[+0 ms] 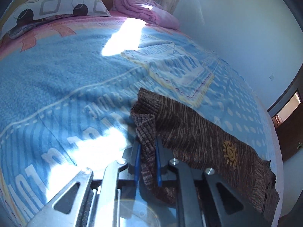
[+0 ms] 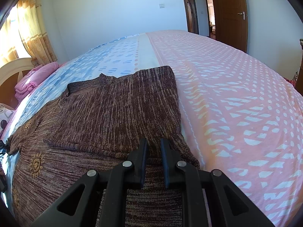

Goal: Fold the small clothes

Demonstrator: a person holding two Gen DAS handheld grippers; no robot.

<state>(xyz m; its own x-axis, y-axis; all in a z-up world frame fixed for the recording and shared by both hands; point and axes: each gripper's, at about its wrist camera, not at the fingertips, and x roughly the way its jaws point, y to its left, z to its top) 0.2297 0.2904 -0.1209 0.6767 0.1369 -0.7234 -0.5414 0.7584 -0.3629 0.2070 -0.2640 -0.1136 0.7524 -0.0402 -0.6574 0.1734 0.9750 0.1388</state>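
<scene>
A small brown knit sweater point(image 2: 117, 113) with yellow sun motifs lies on the bed, one part folded over the body. In the left wrist view the sweater point(image 1: 198, 132) stretches to the right. My left gripper point(image 1: 148, 147) is shut on a bunched edge of the sweater and holds it a little above the blanket. My right gripper point(image 2: 154, 145) hovers low over the sweater's near right edge, jaws slightly apart, with nothing between the fingers.
The bed carries a blue fleece blanket point(image 1: 56, 79) and a pink patterned cover point(image 2: 236, 98). A folded pink blanket point(image 1: 147, 9) and a patterned pillow point(image 1: 56, 5) lie at the headboard. A wall runs along the bed's far side. A brown door point(image 2: 229, 15) stands beyond.
</scene>
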